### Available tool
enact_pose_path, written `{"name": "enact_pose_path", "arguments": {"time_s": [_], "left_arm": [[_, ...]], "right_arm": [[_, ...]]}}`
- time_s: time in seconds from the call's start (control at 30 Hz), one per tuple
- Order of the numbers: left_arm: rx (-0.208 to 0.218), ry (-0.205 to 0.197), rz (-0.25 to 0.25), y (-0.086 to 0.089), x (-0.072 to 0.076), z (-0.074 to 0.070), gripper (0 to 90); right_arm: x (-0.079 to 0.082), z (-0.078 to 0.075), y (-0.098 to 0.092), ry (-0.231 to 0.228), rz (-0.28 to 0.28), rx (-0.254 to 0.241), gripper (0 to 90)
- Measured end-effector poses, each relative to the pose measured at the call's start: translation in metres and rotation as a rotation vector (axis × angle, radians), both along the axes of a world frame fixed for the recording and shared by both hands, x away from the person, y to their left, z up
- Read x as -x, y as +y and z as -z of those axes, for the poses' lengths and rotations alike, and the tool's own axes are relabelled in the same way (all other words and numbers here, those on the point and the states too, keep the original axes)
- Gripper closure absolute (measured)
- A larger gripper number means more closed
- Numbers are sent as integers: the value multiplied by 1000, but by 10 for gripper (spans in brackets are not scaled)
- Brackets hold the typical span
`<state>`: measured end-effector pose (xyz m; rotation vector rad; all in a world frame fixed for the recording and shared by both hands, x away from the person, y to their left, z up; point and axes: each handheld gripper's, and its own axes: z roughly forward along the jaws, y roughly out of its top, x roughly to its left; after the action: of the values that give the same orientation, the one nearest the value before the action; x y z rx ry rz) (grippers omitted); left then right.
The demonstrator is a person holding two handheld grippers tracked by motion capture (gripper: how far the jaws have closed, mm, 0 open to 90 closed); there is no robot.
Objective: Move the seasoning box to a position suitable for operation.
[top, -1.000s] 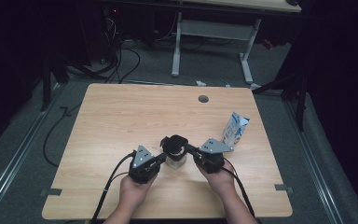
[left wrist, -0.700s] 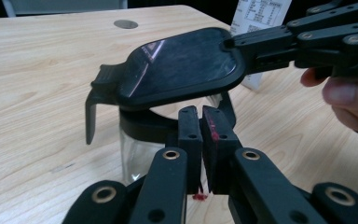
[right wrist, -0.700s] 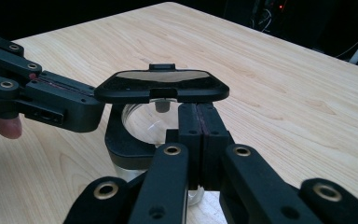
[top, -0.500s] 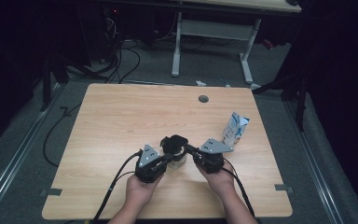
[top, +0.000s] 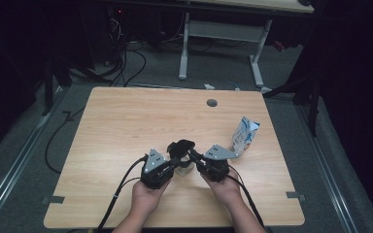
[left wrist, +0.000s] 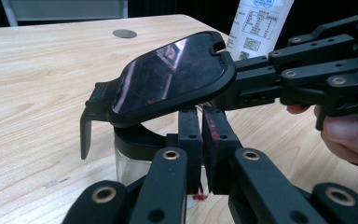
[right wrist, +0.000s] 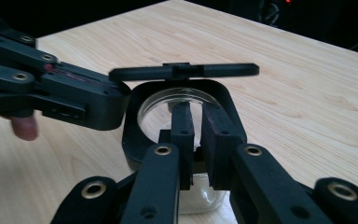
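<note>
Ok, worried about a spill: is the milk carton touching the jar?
Apart. The high view shows the milk carton standing well off to the right of the jar, nowhere near it.

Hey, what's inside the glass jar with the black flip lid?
The lid is raised. Through the black collar, the glass jar looks empty near the top; the fingers cover its lower part.

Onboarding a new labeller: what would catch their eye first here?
A small glass jar near the table's front edge, its black hinged lid flipped up, with the left gripper and right gripper meeting at it from either side. The right gripper's jaws have just been opening slightly, with nothing visibly between them. A blue-and-white carton stands alone toward the right edge.
</note>
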<state>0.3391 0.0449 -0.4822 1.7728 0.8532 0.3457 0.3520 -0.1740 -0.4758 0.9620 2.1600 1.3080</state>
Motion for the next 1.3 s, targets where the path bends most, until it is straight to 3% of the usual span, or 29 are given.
{"name": "enact_pose_path", "arguments": {"time_s": [0.07, 0.17, 0.67, 1.3], "left_arm": [[-6, -9, -7, 1, 0, -1, 863], [4, -10, -8, 1, -1, -3, 861], [7, -25, -50, 6, -9, -8, 853], [21, -24, -127, 17, -23, -9, 839]], "right_arm": [[0, 1, 0, 12, 5, -10, 865], [1, 2, 1, 3, -2, 13, 891], [5, 6, 1, -29, -19, 10, 899], [4, 8, 0, -31, -27, -4, 900]]}}
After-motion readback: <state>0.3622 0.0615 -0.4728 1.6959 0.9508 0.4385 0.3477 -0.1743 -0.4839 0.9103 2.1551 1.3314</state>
